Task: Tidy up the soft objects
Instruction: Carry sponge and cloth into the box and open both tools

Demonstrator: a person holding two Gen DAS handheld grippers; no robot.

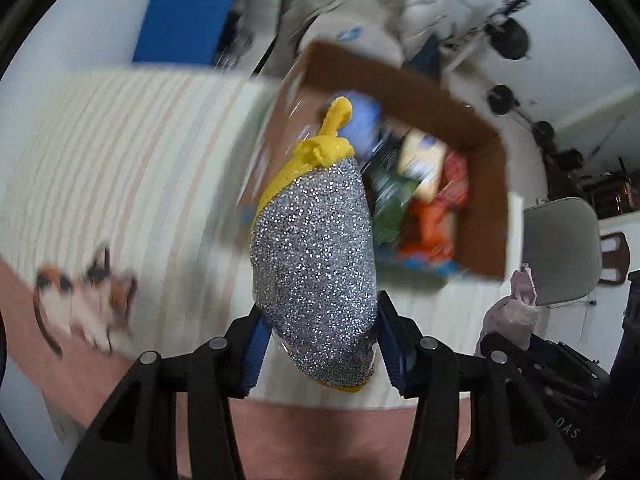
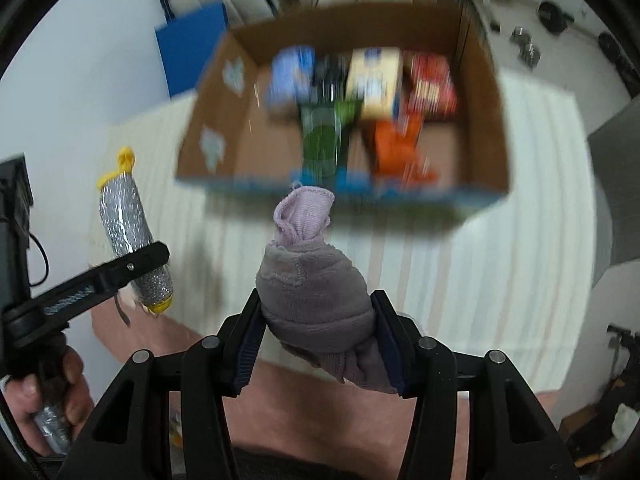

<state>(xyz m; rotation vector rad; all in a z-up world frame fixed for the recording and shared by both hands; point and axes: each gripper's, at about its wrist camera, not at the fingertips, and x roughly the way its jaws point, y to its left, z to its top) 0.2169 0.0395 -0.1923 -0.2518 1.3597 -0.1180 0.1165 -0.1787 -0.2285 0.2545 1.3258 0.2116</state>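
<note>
A silver glittery scouring sponge with a yellow fabric edge and hanging loop is pinched between the blue pads of the left claw and is held in the air, clear of the cream striped cloth that covers the bench. A rolled pale lilac terry cloth is clamped in the same way by the right claw. Both items are carried toward an open brown cardboard box standing on the striped cloth, in which several colourful packets and soft items, blurred by motion, are already laid. A small calico cat toy lies on the bench to the left, apart from the box.

The step in hand is judged to be the transport of two soft items to the box. For the next move, each claw would need to be brought over the box's open top, above a free patch of its floor, lowered, and then spread so that the item is dropped inside.
</note>
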